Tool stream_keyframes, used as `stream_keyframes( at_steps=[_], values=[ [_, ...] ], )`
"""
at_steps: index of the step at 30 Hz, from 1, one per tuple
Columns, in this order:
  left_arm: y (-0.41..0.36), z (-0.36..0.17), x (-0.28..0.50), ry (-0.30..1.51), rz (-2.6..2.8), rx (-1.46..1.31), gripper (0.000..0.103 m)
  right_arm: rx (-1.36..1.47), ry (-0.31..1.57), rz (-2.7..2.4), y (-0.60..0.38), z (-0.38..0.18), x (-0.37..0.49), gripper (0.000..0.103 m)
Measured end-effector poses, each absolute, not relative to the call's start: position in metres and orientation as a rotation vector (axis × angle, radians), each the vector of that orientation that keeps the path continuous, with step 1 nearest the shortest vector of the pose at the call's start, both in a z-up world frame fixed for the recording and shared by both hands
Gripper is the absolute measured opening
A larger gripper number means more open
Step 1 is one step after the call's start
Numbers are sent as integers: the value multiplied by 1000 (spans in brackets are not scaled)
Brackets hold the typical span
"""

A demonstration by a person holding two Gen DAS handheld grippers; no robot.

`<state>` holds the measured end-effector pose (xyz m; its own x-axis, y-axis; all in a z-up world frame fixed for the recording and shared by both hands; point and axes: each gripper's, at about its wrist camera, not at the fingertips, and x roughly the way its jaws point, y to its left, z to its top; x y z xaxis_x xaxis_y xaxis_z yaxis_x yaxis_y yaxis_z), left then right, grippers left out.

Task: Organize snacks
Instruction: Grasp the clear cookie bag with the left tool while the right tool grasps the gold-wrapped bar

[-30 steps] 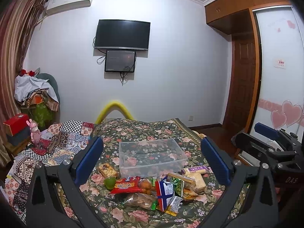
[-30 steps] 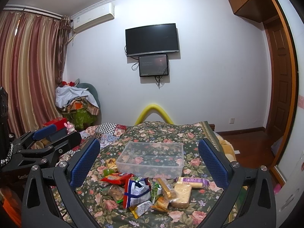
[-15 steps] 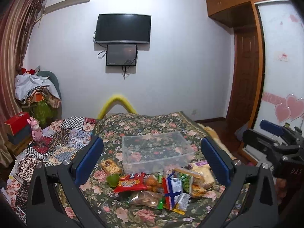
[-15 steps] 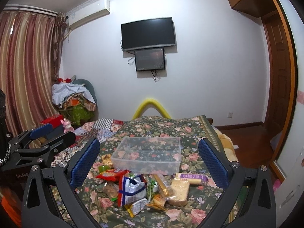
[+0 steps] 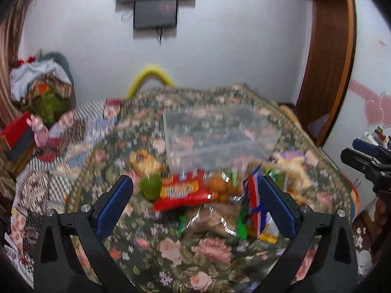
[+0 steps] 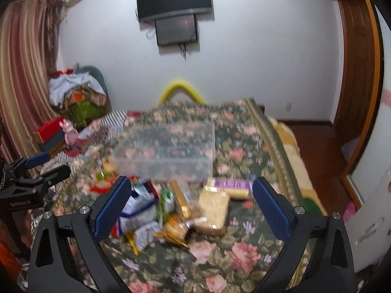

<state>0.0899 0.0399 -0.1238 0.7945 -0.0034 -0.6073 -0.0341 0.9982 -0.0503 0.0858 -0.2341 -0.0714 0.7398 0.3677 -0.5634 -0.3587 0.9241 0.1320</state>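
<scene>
Jaws of the left gripper (image 5: 195, 204) gape wide, empty; the right gripper (image 6: 189, 204) is closing, empty too. Both tilt down over the snacks (image 6: 176, 210) heaped on the bed (image 6: 220, 251), beside the clear box (image 6: 166, 151).

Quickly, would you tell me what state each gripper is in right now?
Left gripper: open, holding nothing.
Right gripper: open with jaws closing, nothing gripped.

Pretty standard kit: both the left gripper (image 5: 195, 205) and right gripper (image 6: 189, 206) are built from black angular frames, blue textured pads are fitted inside the fingers (image 6: 111, 207), and silver screws are seen just behind them.
</scene>
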Motion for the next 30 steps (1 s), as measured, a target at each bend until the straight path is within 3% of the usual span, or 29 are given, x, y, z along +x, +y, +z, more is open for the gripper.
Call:
stream_keyframes(
  at_steps=[10, 22, 30],
  values=[
    [50, -182, 120, 844, -32, -97, 103, 15, 814, 395, -238, -119, 110, 86],
    [40, -221, 148, 947, -98, -130, 103, 23, 873, 389, -237, -137, 136, 74],
    [40, -236, 158, 965, -111, -164, 94, 58, 885, 427, -235, -136, 143, 71]
  ],
)
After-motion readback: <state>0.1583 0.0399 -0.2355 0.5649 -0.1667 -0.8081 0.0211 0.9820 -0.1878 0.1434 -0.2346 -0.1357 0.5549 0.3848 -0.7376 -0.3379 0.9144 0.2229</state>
